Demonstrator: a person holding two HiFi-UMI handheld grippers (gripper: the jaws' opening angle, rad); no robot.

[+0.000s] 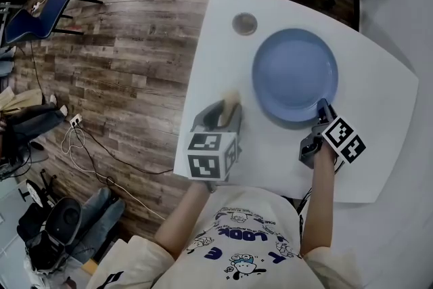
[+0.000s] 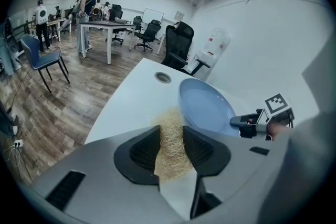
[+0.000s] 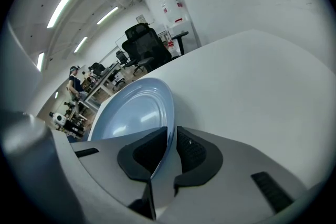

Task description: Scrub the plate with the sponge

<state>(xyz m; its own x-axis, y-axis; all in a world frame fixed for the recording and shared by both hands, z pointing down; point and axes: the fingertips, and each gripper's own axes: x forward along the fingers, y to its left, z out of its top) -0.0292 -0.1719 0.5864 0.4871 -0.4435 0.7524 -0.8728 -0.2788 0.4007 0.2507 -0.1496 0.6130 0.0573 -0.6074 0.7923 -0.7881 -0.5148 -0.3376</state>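
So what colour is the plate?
The plate is light blue, clearest in the head view.

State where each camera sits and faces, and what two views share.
Head view: person's head, looking steeply down at the white table; chest, forearms, left gripper, right gripper show.
Left gripper view: on the left gripper, along jaws shut on the sponge, toward the blue plate.
Right gripper view: on the right gripper, along jaws clamping the plate's rim.
Shared: all three show the plate.
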